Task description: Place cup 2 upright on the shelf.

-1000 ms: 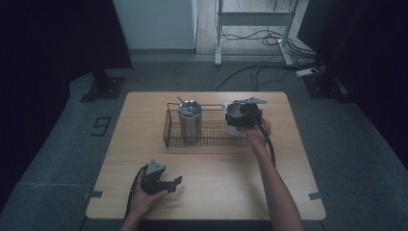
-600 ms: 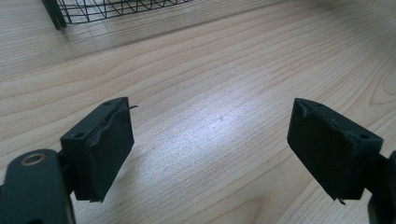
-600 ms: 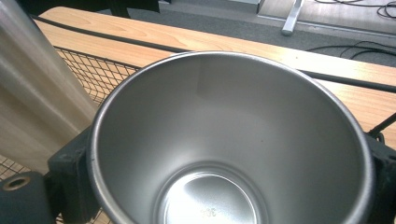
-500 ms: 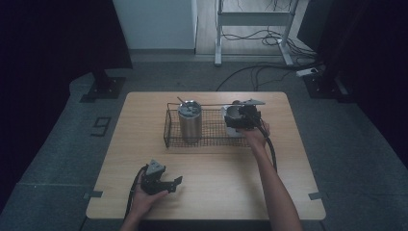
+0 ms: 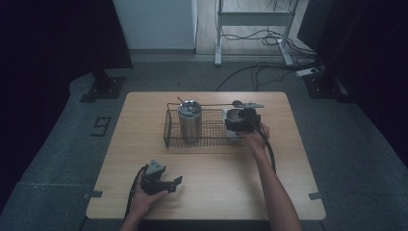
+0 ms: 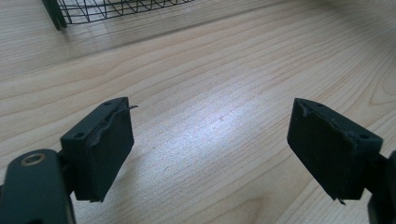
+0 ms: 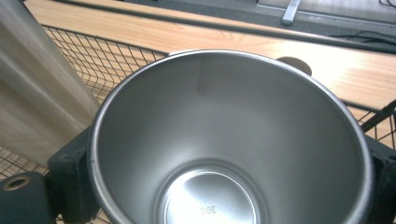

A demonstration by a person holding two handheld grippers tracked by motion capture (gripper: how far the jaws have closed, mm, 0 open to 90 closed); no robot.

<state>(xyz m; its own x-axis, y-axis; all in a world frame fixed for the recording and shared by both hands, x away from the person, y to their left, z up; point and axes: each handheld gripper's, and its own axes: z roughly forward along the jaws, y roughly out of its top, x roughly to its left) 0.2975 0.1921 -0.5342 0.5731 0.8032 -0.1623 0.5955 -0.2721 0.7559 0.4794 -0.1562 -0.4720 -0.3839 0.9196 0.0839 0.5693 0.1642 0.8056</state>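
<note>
At the right end of the wire basket (image 5: 169,129), my right gripper (image 5: 235,120) pinches a short steel cup (image 5: 234,114), one black jaw pressed to each side of its wall just under the rim. In the right gripper view the cup stands upright with its mouth open toward the camera and its polished floor bare. The basket's mesh shows behind and beneath the cup, though I cannot tell whether its base rests on the wire or hangs just clear of it. Just beside the cup, toward the basket's middle, a tall steel tumbler (image 5: 189,121) stands upright inside the same basket. My right hand (image 5: 255,137) reaches in from the near right across the wooden table (image 5: 231,183). Well apart from all this, near the front-left edge, my left hand (image 5: 144,197) holds the left gripper (image 5: 173,185) low over bare wood. In the left gripper view its two pads are spread wide with nothing but woodgrain between them, and a corner of the basket shows beyond
</note>
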